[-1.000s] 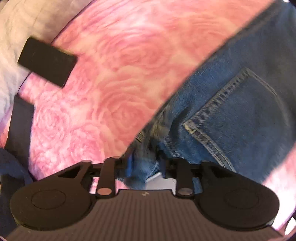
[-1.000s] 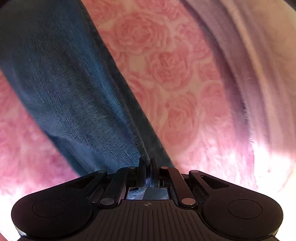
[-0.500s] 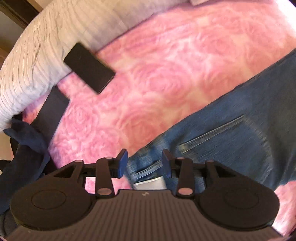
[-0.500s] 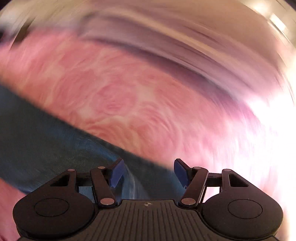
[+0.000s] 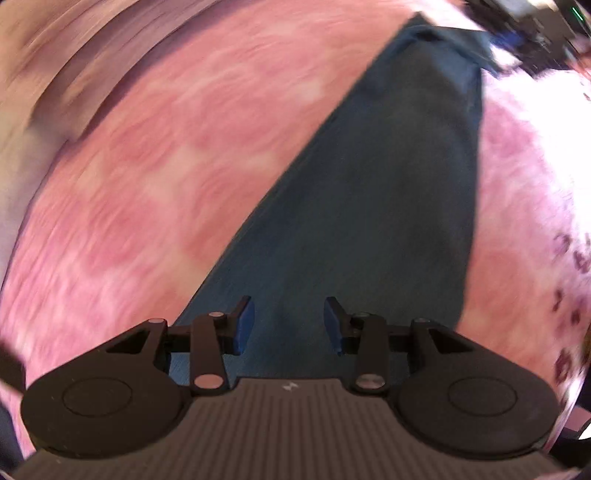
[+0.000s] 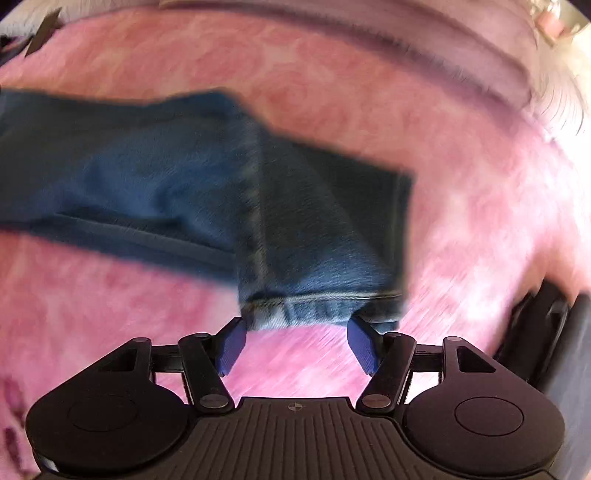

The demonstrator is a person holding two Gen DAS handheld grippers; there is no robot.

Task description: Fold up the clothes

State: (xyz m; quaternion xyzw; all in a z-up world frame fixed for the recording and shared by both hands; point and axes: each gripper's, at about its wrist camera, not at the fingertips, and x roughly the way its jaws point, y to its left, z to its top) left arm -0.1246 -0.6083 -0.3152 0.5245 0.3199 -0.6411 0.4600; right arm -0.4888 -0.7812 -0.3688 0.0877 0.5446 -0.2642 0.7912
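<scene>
Jeans [image 6: 207, 177] are lying flat on the pink bedspread [image 6: 332, 92], hem nearest the right gripper [image 6: 293, 345], whose jaws are standing apart with nothing between them. Left gripper [image 5: 289, 325] is hovering open over a leg, gripping nothing. White bedding [image 6: 369, 22] is lying beyond.

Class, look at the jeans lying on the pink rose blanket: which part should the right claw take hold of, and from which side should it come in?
Probably the stitched hem of the jeans. That folded leg end lies flat on the blanket, nearest the open right claw, and gives a firm doubled edge. Come from the near side, sliding one finger under the hem.
</scene>
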